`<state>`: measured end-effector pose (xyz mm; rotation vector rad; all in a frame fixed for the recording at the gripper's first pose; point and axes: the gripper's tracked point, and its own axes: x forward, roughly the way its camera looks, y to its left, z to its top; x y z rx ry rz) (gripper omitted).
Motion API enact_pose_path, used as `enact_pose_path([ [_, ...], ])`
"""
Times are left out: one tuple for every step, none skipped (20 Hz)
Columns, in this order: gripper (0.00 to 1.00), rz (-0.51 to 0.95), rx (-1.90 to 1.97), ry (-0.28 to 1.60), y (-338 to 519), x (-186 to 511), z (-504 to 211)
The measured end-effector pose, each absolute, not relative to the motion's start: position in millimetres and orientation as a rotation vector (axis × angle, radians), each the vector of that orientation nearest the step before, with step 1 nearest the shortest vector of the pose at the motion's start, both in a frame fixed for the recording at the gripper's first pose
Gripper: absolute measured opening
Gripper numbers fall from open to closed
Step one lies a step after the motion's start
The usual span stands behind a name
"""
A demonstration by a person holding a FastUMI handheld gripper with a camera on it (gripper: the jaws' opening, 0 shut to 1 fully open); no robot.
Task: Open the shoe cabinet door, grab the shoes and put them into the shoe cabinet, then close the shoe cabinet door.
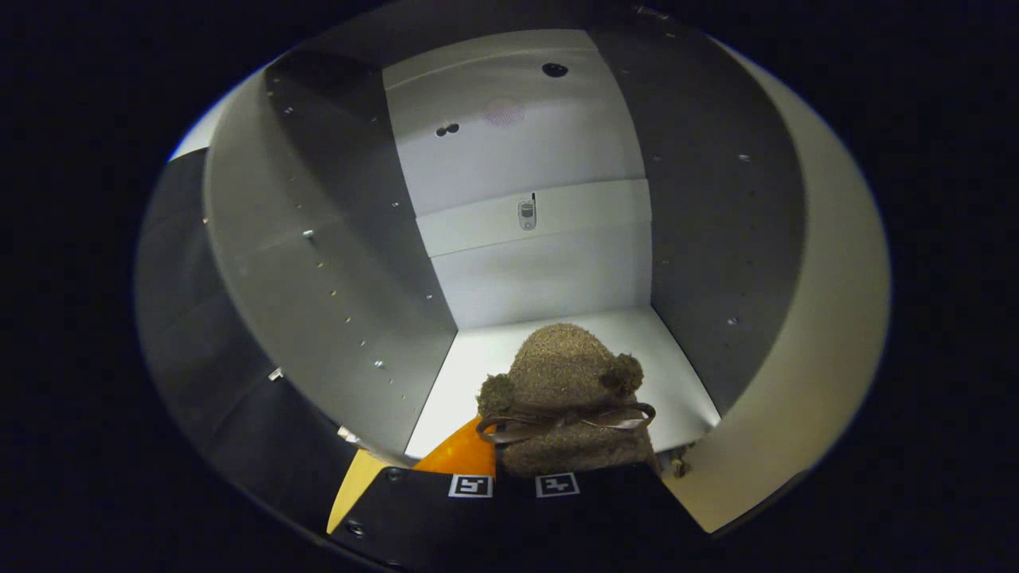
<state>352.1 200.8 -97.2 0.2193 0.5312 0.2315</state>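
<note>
The gripper [513, 477] has its fingers clamped on 1 fuzzy brown shoe [567, 382], just inside the white shoe cabinet [334, 263].

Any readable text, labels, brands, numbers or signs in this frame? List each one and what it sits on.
None can be read.
Two square black-and-white marker tags on the gripper: patterns, not letters.
A faint round pinkish mark on the cabinet's back wall: too blurred to read.
The fuzzy brown shoe held between the fingers, inside the shoe cabinet: no label visible.
</note>
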Motion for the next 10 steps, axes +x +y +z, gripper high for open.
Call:
enact_pose_path([
  [0.05,0.228,0.215,0.526,206,369,-99],
  [0.05,0.22,0.206,0.518,210,384,-102],
  [0.05,0.214,0.194,0.516,213,397,-106],
  [0.05,0.208,0.181,0.513,217,410,-111],
  [0.05,0.201,0.172,0.51,220,422,-115],
  [0.05,0.194,0.164,0.51,222,434,-120],
  [0.05,0.187,0.161,0.513,225,445,-126],
  [0.05,0.178,0.161,0.523,228,455,-133],
  [0.05,0.166,0.158,0.536,229,463,-140],
  [0.05,0.154,0.158,0.547,230,470,-146],
])
